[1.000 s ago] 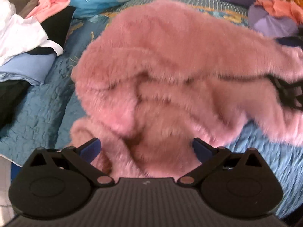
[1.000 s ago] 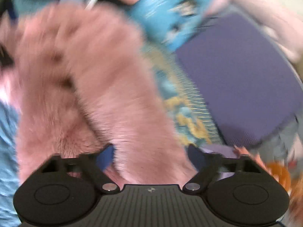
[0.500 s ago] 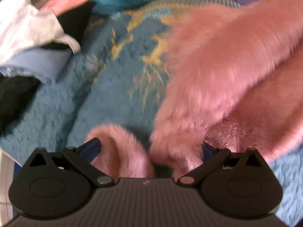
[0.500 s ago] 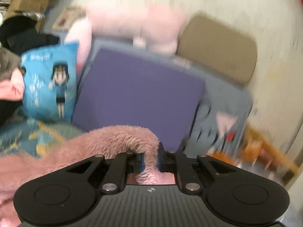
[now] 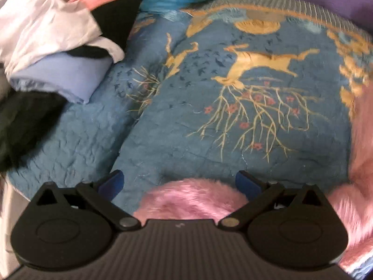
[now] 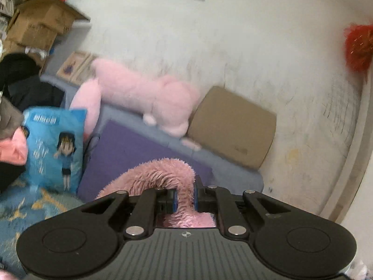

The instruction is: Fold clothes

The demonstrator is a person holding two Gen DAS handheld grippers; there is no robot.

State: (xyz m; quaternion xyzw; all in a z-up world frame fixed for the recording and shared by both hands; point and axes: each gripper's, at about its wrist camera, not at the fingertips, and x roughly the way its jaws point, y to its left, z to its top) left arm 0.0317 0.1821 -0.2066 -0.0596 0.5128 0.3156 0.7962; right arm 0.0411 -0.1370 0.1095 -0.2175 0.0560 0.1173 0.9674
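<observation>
Right gripper (image 6: 185,197): pads clamped on a fold of the pink fluffy garment (image 6: 163,175); the jaws have just been closing, with the fabric between them. It points roughly level toward the wall.
Left gripper (image 5: 178,182): fingers spread wide, gripping nothing; a tuft of the pink garment (image 5: 191,198) lies between them near the base, touching neither blue pad as far as can be seen.
Pink garment: one strip arches up out of the right gripper; more of it hangs along the right edge of the left wrist view.
Bedspread (image 5: 209,121): blue quilt with yellow deer and branches, mostly bare.
Clothes pile (image 5: 46,46): white, lilac, black and pink pieces at upper left.
Background: blue cartoon pillow (image 6: 53,149), purple cushion (image 6: 130,154), pink plush toy (image 6: 144,98), cardboard box (image 6: 233,126).
</observation>
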